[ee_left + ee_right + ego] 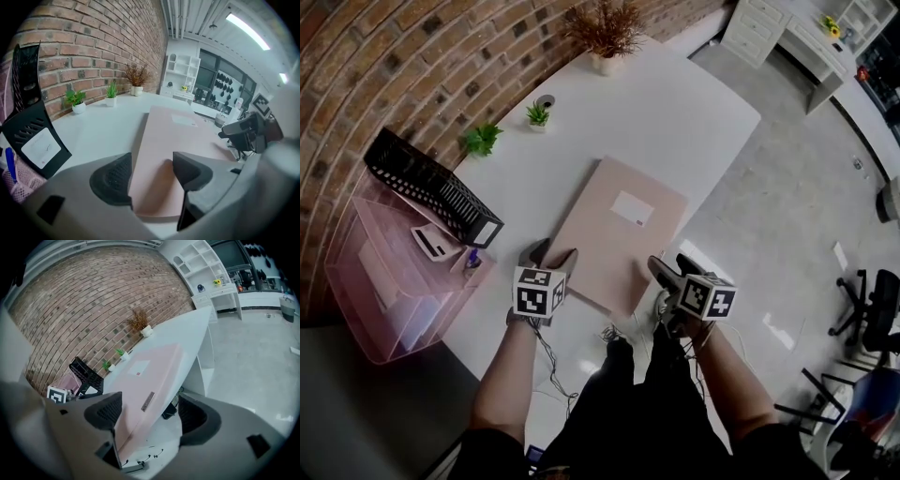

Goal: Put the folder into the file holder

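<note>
A pale pink folder (619, 230) with a white label lies flat on the white table (675, 112), its near end jutting over the table's front edge. To its left stands the black mesh file holder (431, 187), tilted against the brick wall. My left gripper (551, 255) is at the folder's near left corner, open, with the folder (178, 140) showing between its jaws. My right gripper (675, 269) is at the near right edge, open wide. In the right gripper view the folder's edge (140, 380) runs between the jaws without being pinched, and the file holder (86, 373) shows beyond.
A pink translucent desk tray (384, 281) sits left of the file holder, with a blue pen (472, 258) beside it. Two small potted plants (483, 139) (537, 114) and a vase of dried stems (605, 37) line the wall. An office chair (867, 309) stands on the floor at right.
</note>
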`<state>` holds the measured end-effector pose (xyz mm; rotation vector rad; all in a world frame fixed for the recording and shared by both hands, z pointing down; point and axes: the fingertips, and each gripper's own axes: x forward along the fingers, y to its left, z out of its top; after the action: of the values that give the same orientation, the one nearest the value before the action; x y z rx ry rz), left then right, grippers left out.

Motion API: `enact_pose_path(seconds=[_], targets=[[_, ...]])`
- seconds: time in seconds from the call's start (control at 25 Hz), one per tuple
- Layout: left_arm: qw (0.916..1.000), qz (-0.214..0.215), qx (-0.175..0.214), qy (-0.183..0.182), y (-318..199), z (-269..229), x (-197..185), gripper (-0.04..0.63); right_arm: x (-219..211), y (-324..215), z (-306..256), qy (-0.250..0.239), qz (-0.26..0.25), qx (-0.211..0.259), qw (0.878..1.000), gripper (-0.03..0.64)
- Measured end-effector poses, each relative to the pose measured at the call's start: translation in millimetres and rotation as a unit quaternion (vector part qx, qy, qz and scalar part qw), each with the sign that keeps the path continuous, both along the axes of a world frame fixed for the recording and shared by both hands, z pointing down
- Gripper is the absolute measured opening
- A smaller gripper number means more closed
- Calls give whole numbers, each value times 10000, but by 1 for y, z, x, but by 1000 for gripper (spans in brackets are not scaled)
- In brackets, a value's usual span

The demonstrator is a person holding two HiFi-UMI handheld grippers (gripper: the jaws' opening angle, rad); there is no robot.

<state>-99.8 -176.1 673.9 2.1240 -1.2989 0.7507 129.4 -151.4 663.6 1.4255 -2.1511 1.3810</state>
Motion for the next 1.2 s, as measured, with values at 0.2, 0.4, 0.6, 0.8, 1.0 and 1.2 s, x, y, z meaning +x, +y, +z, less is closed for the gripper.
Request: enact_pose_path(seconds=[0.2, 0.4, 0.6, 0.8, 1.0, 1.2], targets=[[9999, 61, -96, 99, 7, 1, 13, 276, 8, -5, 15, -286, 135, -222, 9993, 385], [9997, 168, -128, 96, 10, 0, 24, 276, 19, -19, 28, -522, 182, -378, 9978, 387], [9994, 317, -106, 23, 9, 1, 32, 276, 31, -37, 36, -775, 324, -500, 9952, 387], [9987, 501, -64, -44, 5, 2, 40, 276, 40, -48, 41, -1041, 413, -632, 9917, 387], [9982, 588, 3, -103, -3, 1, 49, 276, 46, -56, 47, -1495, 434, -790, 9846, 388], [9981, 593, 64, -171, -9, 0, 56, 276, 51, -67, 49, -1934, 357, -849, 9768, 385]])
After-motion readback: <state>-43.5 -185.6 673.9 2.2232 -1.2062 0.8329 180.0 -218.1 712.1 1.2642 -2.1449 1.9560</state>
